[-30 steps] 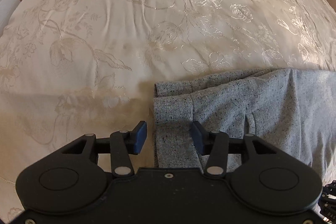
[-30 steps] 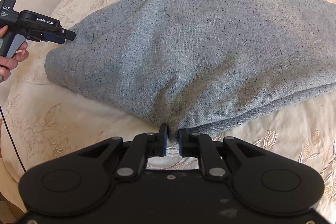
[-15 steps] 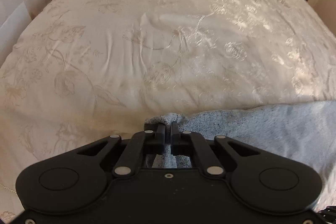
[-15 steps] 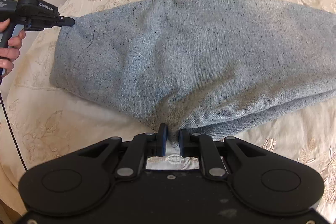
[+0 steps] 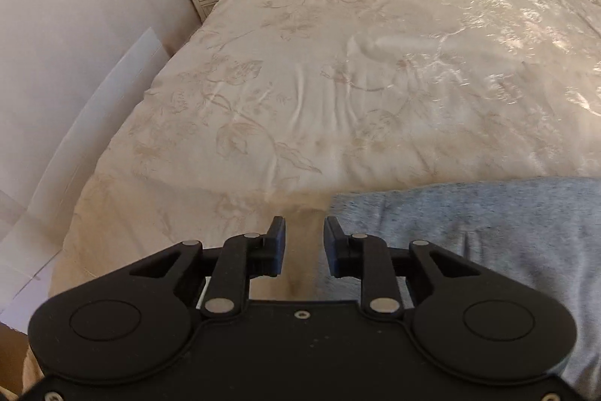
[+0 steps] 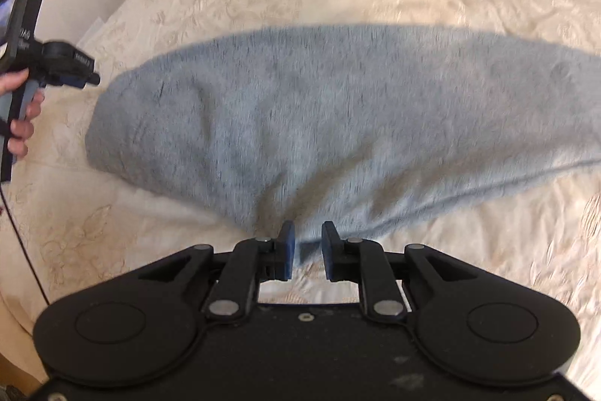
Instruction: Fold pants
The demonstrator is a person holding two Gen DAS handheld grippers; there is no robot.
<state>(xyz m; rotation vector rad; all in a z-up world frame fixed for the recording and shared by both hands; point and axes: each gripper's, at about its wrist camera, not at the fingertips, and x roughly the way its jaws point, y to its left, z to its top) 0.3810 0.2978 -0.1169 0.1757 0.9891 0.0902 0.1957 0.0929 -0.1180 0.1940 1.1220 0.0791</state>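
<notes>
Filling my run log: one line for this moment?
left gripper: open | right gripper: open | pants: folded, flat on bed

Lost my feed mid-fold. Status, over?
Left gripper open, beside the pants. Right gripper open at their near edge. Pants folded, flat on bed. Nothing in the way.

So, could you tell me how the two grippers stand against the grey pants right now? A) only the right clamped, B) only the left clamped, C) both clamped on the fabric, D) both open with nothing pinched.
D: the left gripper has its jaws apart over the bedspread beside the pants, and the right gripper has its jaws apart at the pants' near edge, pinching nothing.
</notes>
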